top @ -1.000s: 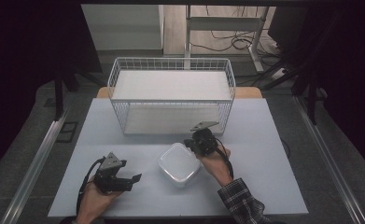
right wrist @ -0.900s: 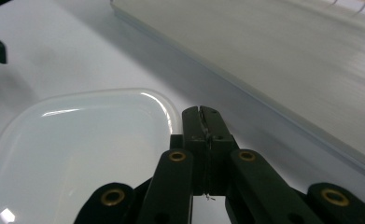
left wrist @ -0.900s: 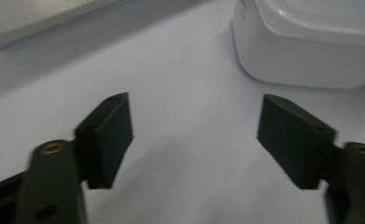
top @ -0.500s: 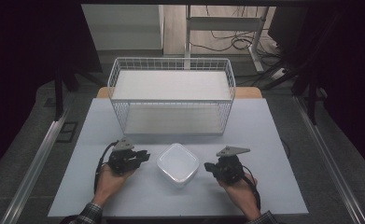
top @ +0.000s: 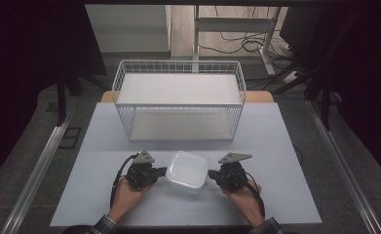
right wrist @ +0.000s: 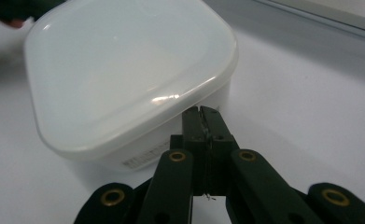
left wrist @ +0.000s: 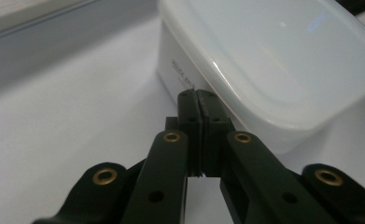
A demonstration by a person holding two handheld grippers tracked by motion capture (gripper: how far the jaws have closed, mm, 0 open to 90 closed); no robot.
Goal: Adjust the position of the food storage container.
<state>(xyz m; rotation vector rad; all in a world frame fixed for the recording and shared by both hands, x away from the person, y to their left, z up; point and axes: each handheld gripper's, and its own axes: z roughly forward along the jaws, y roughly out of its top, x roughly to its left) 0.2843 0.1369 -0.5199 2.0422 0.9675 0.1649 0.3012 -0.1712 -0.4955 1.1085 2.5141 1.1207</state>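
Observation:
A white square plastic container (top: 187,170) with a lid sits on the table near the front edge, between my two grippers. My left gripper (top: 161,171) points at its left side. Its jaws have just been closing and are now shut with nothing between them. In the left gripper view the joined tips (left wrist: 198,95) sit right at the container (left wrist: 273,60) wall below the lid rim. My right gripper (top: 211,175) is shut and empty at the right side. Its tips (right wrist: 201,112) sit at the container (right wrist: 124,70) corner under the lid. I cannot tell whether either one touches.
A white wire basket (top: 178,97) stands behind the container at the back of the pale table (top: 285,146). Bare table surface lies left and right of the hands. Dark floor, metal rails and cables surround the table.
The left hand came from the front left up to the container's left side. The right hand moved from the container's far edge round to its right side.

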